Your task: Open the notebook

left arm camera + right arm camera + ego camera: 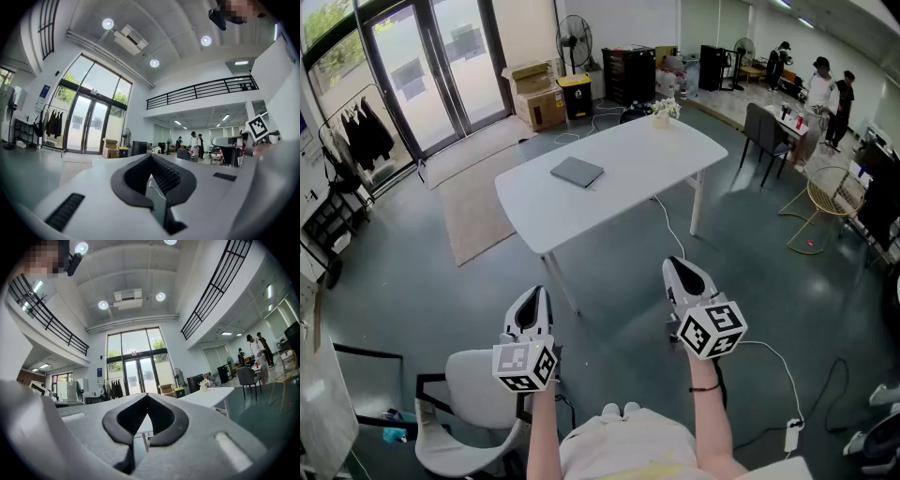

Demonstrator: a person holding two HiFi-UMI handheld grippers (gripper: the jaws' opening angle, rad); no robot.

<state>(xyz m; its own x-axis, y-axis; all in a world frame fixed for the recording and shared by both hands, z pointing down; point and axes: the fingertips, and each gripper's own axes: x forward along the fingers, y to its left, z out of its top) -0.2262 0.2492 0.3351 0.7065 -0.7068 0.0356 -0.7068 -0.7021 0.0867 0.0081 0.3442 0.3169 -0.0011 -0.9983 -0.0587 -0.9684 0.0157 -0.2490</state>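
A closed grey notebook [577,172] lies flat on the white table [628,159], well ahead of both grippers. My left gripper [535,298] is held low at the left, far short of the table, its jaws shut with nothing between them [151,157]. My right gripper [678,268] is beside it at the right, also shut and empty [147,395]. Both point level toward the table. The right gripper view shows the table [206,397] from the side; the notebook is not visible there.
A small flower pot [663,111] stands at the table's far end. A white chair [469,398] is near my left side, and a grey chair [764,136] is beyond the table. A cable [673,230] runs across the floor. People [825,89] stand far right.
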